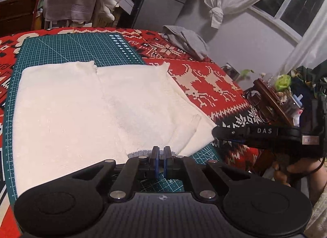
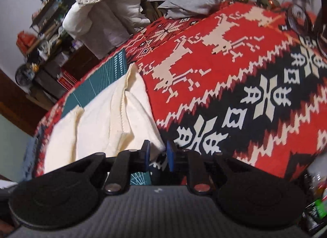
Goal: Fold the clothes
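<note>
- While the cream knit garment [image 1: 85,105] lies spread over the green cutting mat [image 1: 67,47] on the red patterned blanket [image 1: 214,86], its far edge shows two panels meeting at a notch, so it looks to be doubled over at least in part.
- Along its right side, several layers fan out in loose pleats toward the near corner, and that side runs off the mat onto the blanket.
- The left gripper [image 1: 161,153] sits at the near hem, its blue-padded fingers drawn close together on the grey ribbed band [image 1: 143,153] at the garment's edge; I judge it to be pinching that hem.
- The right gripper [image 2: 158,153] is at the near right corner of the garment, fingers parted with a clear gap; the cloth corner [image 2: 157,146] lies between or just before them, not clamped.
- A grey garment [image 1: 186,39] lies crumpled at the far side of the blanket, apart from the mat and plainly not folded.
- As a judgement: the cream piece is partway to a compact fold, flat and partly layered but wide, with an untidy right edge.
- What seems left is tidying that edge, folding the piece smaller, and dealing with the grey one.
</note>
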